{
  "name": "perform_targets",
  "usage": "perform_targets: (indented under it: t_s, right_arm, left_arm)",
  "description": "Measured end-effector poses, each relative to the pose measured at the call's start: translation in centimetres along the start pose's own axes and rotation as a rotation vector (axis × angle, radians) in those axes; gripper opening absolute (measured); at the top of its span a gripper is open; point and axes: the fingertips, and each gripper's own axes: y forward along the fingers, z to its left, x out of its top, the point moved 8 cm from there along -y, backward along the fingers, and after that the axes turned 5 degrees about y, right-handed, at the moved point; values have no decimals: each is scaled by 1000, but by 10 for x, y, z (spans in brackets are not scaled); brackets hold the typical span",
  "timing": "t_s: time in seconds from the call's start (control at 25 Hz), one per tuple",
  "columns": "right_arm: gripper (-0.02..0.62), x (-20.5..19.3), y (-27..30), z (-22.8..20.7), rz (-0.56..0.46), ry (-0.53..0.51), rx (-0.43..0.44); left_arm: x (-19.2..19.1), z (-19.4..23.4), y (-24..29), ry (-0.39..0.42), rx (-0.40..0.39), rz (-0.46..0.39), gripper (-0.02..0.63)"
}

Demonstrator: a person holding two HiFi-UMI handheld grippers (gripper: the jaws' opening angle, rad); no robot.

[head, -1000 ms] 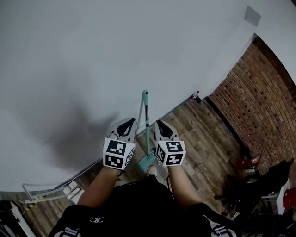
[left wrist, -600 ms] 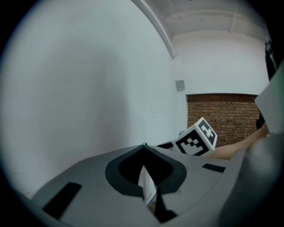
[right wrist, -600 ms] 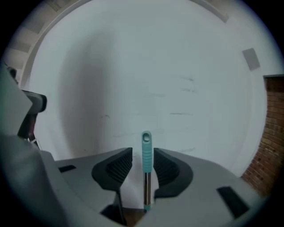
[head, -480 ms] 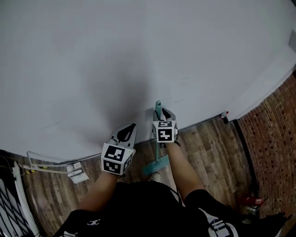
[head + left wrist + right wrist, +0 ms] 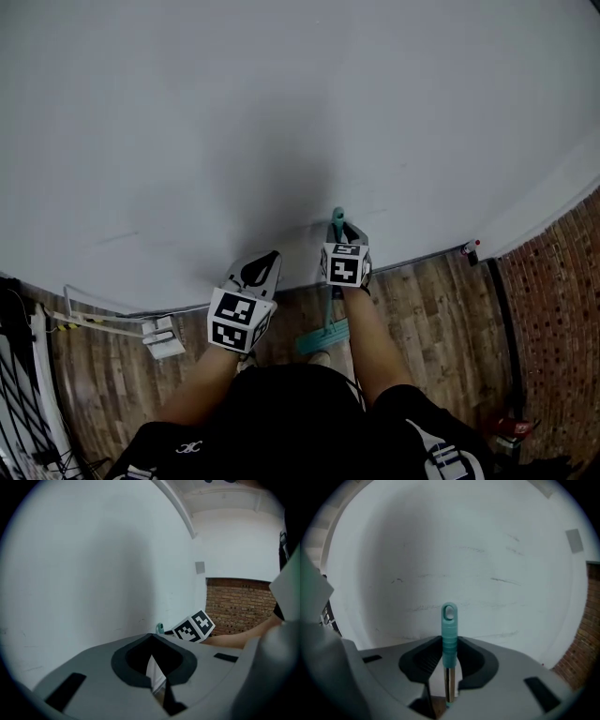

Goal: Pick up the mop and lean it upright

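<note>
The mop stands upright against the white wall, its teal head [image 5: 323, 336] on the wooden floor and its teal grip [image 5: 337, 216] at the top. My right gripper [image 5: 343, 227] is at that grip. In the right gripper view the mop handle [image 5: 449, 630] runs between the jaws, which are closing; a gap still shows beside the handle. My left gripper [image 5: 263, 261] hangs lower and to the left, away from the mop, shut and empty. From the left gripper [image 5: 151, 636] view, the mop's tip [image 5: 159, 628] and the right gripper's marker cube [image 5: 194, 626] show beyond it.
The white wall [image 5: 281, 112] fills the upper view and meets wooden flooring [image 5: 422, 309] at a baseboard. A brick wall [image 5: 562, 281] stands at the right. A white bracket-like object [image 5: 161, 339] lies on the floor at left, and a small red-topped item [image 5: 472, 247] sits by the baseboard.
My right gripper has risen from beside the mop shaft to its top grip and now straddles it. The left gripper stayed low at the left. The head view has swung leftward.
</note>
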Motion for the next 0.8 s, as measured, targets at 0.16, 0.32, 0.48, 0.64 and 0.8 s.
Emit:
perform_targets:
  t_s: [0.16, 0.32, 0.48, 0.64, 0.8]
  right_arm:
    - [107, -8, -19, 15, -21, -57, 19]
    - [107, -16, -41, 24, -19, -61, 23]
    - [107, -23, -62, 25, -19, -49, 5]
    - [107, -32, -88, 22, -43, -18, -11]
    - [107, -43, -120, 21, -78, 1, -23]
  left_arm:
    - [-5, 2, 1, -9, -27, -1, -8]
    - [-8, 7, 3, -19, -57, -10, -8]
    - [-10, 8, 9, -44, -104, -19, -8]
    - [-11, 2, 18, -45, -154, -19, -8]
    - [-12, -10, 25, -32, -212, -8, -8]
